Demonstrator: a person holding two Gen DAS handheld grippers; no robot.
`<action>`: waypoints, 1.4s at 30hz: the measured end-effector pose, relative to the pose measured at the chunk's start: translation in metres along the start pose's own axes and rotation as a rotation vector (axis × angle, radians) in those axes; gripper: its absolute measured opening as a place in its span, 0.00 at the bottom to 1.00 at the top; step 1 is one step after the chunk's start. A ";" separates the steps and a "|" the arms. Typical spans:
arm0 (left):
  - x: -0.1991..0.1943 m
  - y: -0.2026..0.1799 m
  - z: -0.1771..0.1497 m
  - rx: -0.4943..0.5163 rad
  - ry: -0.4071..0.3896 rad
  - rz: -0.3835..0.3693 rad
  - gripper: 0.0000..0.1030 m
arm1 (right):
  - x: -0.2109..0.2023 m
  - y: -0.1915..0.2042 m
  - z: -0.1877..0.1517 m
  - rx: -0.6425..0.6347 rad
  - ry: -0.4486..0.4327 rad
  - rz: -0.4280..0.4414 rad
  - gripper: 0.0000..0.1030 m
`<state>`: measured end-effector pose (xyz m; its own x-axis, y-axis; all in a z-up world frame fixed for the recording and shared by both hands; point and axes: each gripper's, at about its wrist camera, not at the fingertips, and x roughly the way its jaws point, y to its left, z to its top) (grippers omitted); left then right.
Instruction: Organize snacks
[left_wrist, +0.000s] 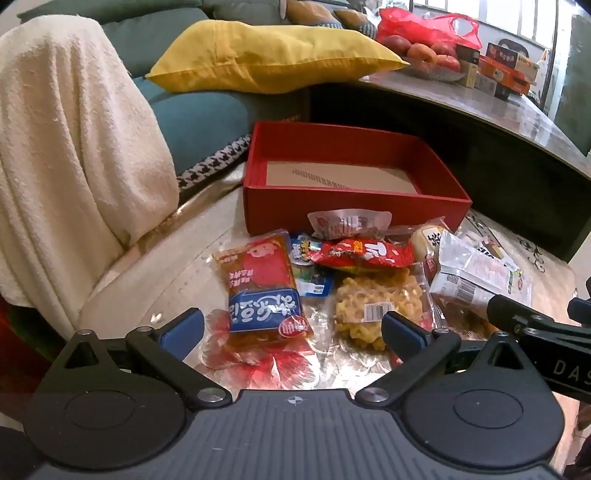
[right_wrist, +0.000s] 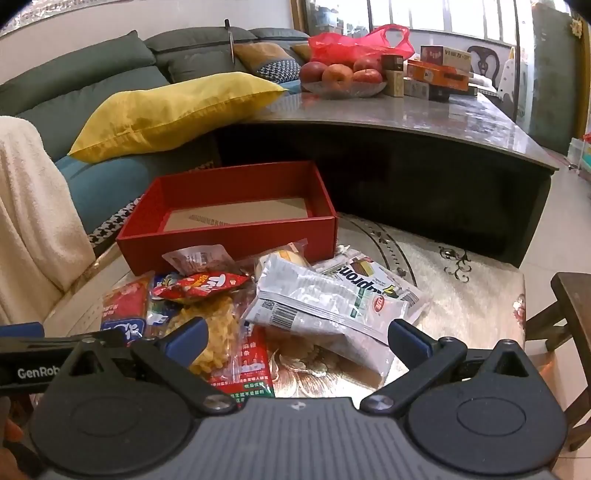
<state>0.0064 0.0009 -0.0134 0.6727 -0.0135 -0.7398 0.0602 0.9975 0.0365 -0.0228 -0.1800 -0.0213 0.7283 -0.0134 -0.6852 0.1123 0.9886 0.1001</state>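
Both wrist views: close, downward, shared snacks (left_wrist: 332, 273).

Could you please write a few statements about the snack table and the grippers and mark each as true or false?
1. The red box holds no snacks. True.
2. The left gripper is shut on the orange packet. False: its fingers stand wide open, holding nothing.
3. The snacks lie in front of the box, on the side nearer the grippers. True.
4. The yellow pillow lies inside the box. False: it rests on the sofa behind.
5. The right gripper is open. True.
6. The apples are among the snack pile. False: they sit in a dish on the farther table.
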 end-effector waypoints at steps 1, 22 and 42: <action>0.000 0.000 0.000 -0.001 0.001 0.001 1.00 | 0.000 0.000 0.001 0.001 0.003 0.000 0.97; 0.005 -0.002 -0.003 -0.002 0.018 0.003 1.00 | 0.004 0.001 0.001 -0.001 0.017 0.001 0.97; 0.006 0.000 -0.004 -0.006 0.030 0.012 1.00 | 0.006 0.003 0.001 -0.019 0.041 -0.010 0.97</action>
<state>0.0076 0.0015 -0.0209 0.6507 0.0006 -0.7593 0.0475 0.9980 0.0415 -0.0173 -0.1774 -0.0241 0.6985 -0.0179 -0.7154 0.1068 0.9911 0.0796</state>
